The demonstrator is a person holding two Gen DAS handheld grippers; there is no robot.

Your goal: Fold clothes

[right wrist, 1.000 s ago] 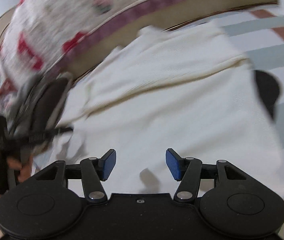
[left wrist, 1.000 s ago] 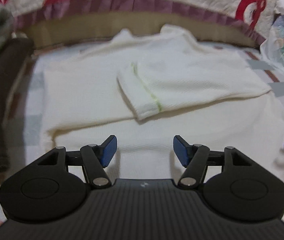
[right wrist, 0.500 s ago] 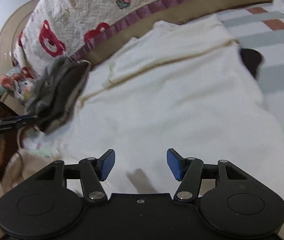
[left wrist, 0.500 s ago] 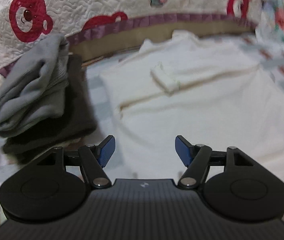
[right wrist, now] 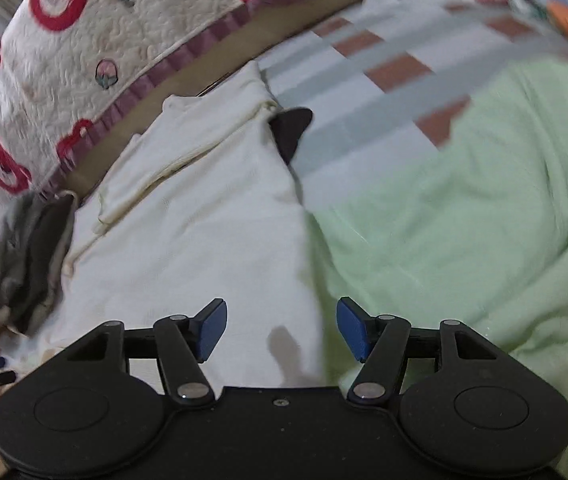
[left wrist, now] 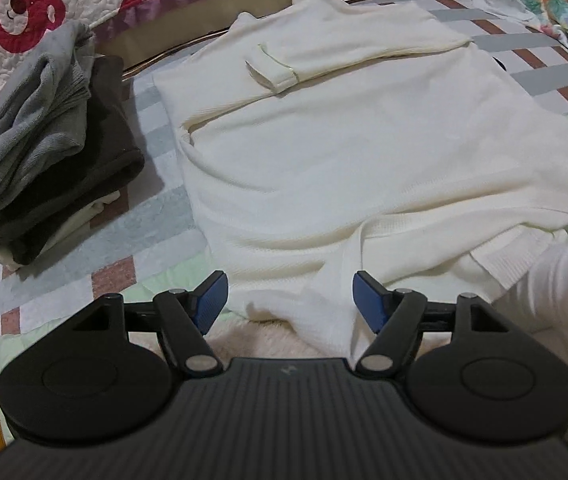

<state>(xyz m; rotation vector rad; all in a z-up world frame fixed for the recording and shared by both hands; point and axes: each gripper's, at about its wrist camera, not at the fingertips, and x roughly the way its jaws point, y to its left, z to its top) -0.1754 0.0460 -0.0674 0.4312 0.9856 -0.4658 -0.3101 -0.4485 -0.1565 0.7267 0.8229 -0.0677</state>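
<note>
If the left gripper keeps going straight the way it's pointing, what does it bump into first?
Probably the white sweater: its rumpled near edge lies right ahead of the opening left gripper, nothing between them. Depth is hard to judge.

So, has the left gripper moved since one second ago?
Yes. The left gripper has pulled back toward the near hem of the white sweater and shifted left: the stack of folded clothes now shows on the left.

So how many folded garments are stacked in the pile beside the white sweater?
3 at least: a grey knit on top, a dark brown garment under it, a cream piece at the bottom. More may be hidden.
</note>
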